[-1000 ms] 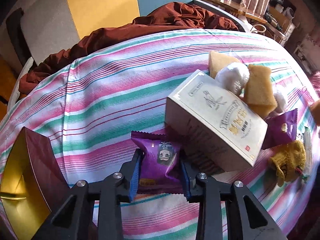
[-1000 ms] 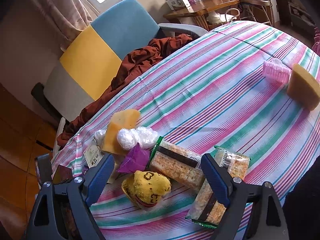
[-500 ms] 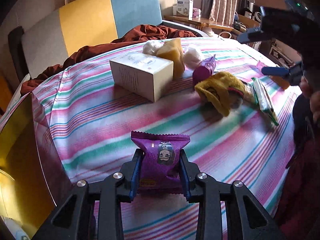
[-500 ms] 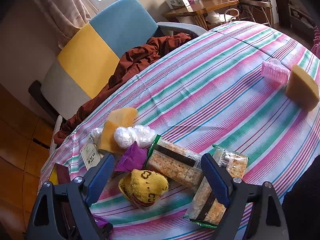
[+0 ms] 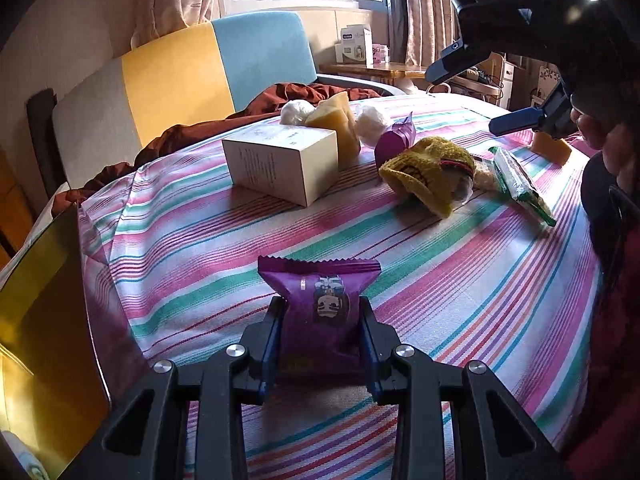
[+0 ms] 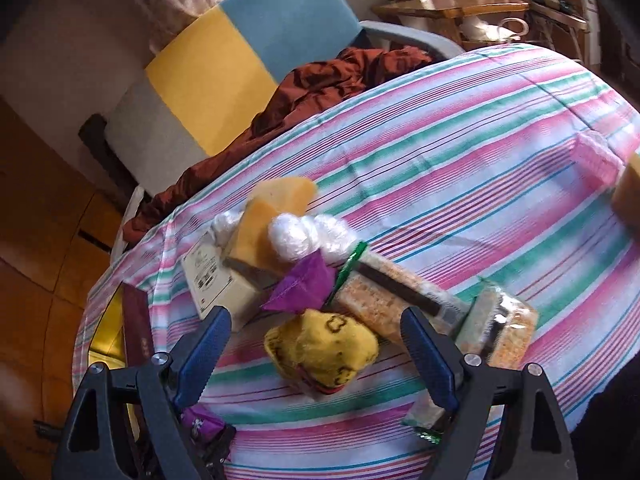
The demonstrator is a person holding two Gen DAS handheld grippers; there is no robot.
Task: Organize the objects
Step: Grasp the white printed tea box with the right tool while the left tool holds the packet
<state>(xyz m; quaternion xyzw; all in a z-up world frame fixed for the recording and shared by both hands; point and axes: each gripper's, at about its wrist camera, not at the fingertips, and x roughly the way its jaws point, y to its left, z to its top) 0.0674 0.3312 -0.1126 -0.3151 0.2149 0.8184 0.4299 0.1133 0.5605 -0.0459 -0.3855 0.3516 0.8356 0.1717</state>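
1. Lying at the far left edge of the left wrist view, an open box with a gold inside (image 5: 44,320) and a dark red wall stands just beside the striped tablecloth (image 5: 460,280); in the right wrist view it shows at the table's left rim (image 6: 134,322).
2. The left gripper (image 5: 320,336) pinches a purple snack packet (image 5: 320,304) between its two blue pads, low over the cloth at the near side of the table. The packet stands upright in the grip, its crimped top edge pointing away from the camera.
3. Farther back, a cream carton (image 5: 280,160) lies on the cloth, with a yellow sponge (image 5: 336,120) and two white plastic-wrapped balls (image 5: 374,120) just behind it.
4. To the right of these, a second purple packet (image 5: 394,140) touches a yellow knitted sock (image 5: 432,172), and a cracker pack with a green edge (image 5: 520,184) lies beside the sock.
5. In the right wrist view, the right gripper (image 6: 316,356) hangs over the sock (image 6: 324,348). Its jaws are spread wide and are closing a little; the sock is seen between them, but the pads do not press on it.
6. Two cracker packs (image 6: 400,300) lie to the right of the sock, one touching the other.
7. At the far right edge, a pink object (image 6: 596,156) and another yellow sponge (image 6: 628,196) lie well apart from the pile, blurred.
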